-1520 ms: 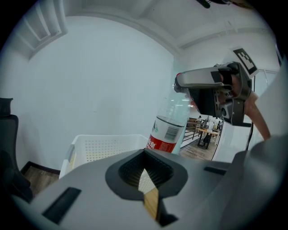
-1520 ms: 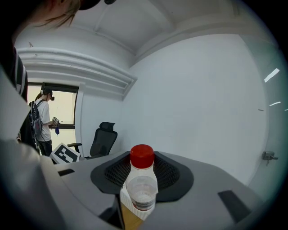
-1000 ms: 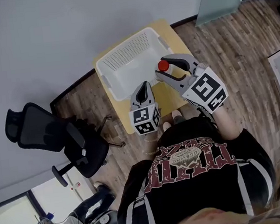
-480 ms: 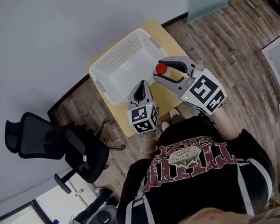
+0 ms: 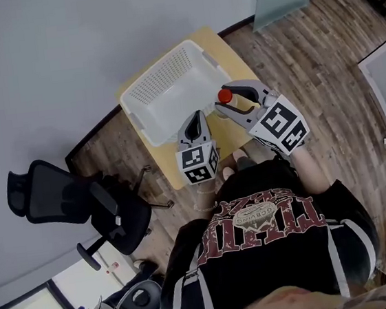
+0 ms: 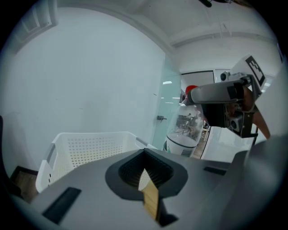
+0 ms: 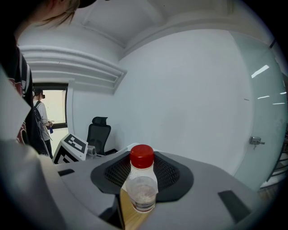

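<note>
The bottle is clear plastic with a red cap, and it stands upright in the right tongs, which are clamped on its body below the neck. In the head view the cap sits at the tip of these tongs, held up above the bench, just beside the near right corner of the basket. Whether the bottle is over the basket's rim or just outside it cannot be told. The left gripper view shows the bottle from the side, to the right of the basket, with a label band round its lower part.

The left tongs are pressed together with nothing between them. They point toward the basket's near wall, close to the right tongs but not touching them. Each gripper carries a marker cube, the left one low by the person's chest and the right one tilted outward.

The basket is white, perforated and has nothing in it. It takes up most of the small yellow bench. A black office chair stands well apart on the wooden floor, to the left by the grey wall.
</note>
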The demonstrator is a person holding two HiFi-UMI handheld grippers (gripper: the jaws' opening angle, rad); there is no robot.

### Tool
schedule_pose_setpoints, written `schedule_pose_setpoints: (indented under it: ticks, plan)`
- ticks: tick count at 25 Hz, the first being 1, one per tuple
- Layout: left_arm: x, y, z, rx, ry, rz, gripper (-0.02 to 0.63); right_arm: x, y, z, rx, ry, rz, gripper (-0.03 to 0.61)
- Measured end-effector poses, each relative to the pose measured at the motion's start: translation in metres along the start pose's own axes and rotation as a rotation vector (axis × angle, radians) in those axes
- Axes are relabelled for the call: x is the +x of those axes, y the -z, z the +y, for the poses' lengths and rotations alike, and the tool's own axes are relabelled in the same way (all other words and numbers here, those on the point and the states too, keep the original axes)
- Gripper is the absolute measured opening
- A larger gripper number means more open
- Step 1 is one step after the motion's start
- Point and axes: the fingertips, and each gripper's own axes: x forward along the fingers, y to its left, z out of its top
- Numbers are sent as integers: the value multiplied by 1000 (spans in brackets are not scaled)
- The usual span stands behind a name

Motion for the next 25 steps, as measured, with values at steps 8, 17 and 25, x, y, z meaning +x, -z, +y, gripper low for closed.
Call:
schedule_pose_setpoints:
  ticks: [8,17,25]
  plan:
    - [-2,5,6,-1,-7,12,28,13,15,-3,-3,6,31,166]
    - [-4,6,7,-2,-15,13,28,26,36,-1,16,-11,43,166]
    - [-6,8,9,-12,-21,14,28,39,60,-7,39,4,71,166]
